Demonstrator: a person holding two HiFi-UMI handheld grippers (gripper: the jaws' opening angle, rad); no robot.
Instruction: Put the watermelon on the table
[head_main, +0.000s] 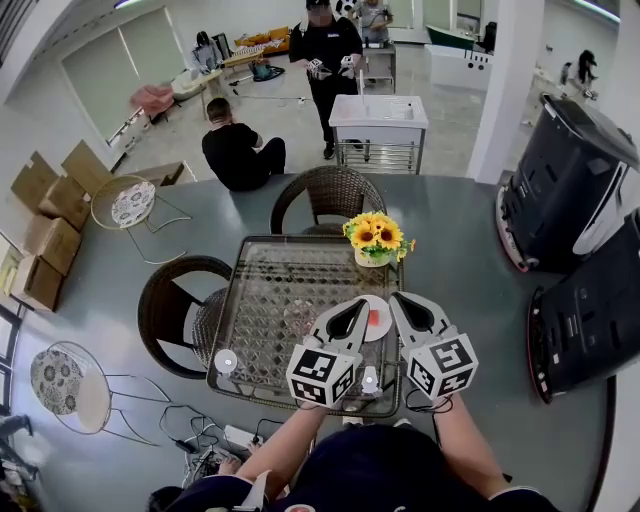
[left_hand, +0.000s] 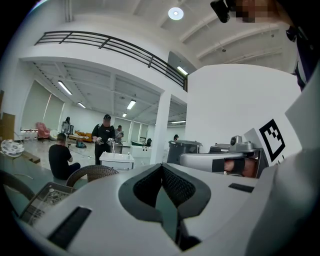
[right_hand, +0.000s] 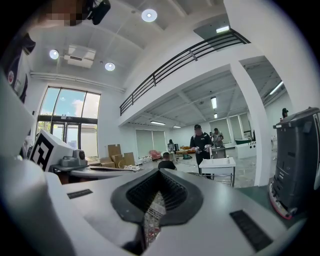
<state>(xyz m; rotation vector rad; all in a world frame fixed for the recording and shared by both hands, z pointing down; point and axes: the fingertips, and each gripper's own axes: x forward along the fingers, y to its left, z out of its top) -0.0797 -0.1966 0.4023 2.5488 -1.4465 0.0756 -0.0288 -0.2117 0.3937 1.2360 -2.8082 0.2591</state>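
I hold my left hand-held gripper (head_main: 356, 303) and my right hand-held gripper (head_main: 397, 297) side by side above the near edge of the glass-topped bench (head_main: 270, 280), both pointing roughly level and away from me; the left one's jaws are closed tip to tip with nothing between them, as its own view shows (left_hand: 161, 167); the right one's jaws also meet at the tip and carry nothing (right_hand: 159, 172), with only the patterned bench top showing through the slot below them; the watermelon (head_main: 376, 318), a small red piece, lies on a white plate (head_main: 384, 302) on the bench, under the two gripper tips and between them in the head view, and neither gripper touches it; a pot of sunflowers (head_main: 375, 235) stands on the far right part of the bench beyond the plate; wicker chairs (head_main: 330, 195) are drawn up at the far side and the left side; each gripper's view catches the other gripper just beside it.
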